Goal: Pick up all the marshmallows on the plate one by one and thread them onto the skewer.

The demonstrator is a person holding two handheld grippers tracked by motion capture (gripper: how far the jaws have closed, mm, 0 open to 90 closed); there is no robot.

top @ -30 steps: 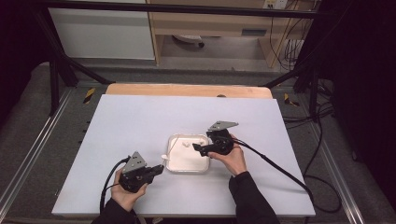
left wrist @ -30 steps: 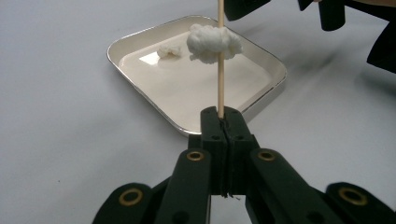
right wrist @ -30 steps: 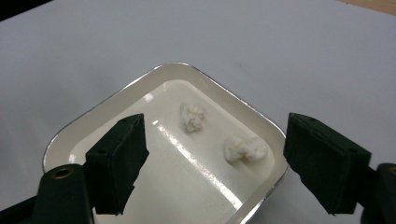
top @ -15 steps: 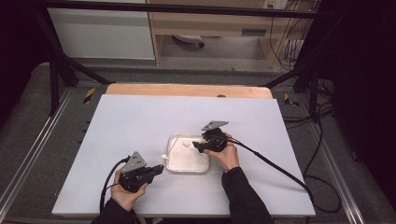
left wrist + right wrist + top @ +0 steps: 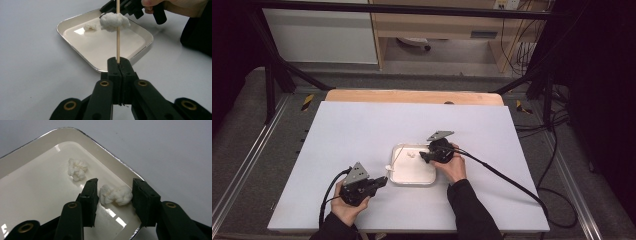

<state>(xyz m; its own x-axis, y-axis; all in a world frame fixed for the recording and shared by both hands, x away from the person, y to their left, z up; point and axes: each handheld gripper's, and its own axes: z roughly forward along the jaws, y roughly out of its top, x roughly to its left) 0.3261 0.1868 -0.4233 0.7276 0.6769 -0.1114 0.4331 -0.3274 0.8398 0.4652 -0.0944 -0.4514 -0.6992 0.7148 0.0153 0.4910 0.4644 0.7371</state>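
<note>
One white puff point(image 5: 116, 194) between closing right hand-held gripper point(image 5: 114, 195) jaws, barely touched, inside tray point(image 5: 45, 137).

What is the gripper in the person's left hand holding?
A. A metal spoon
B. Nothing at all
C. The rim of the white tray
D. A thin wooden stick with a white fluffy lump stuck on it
D: the left gripper is shut on the wooden stick, which runs through a white fluffy lump above the tray.

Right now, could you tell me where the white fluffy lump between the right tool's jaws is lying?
In the right gripper view, the white fluffy lump lies in the shallow cream tray, by its near corner.
</note>
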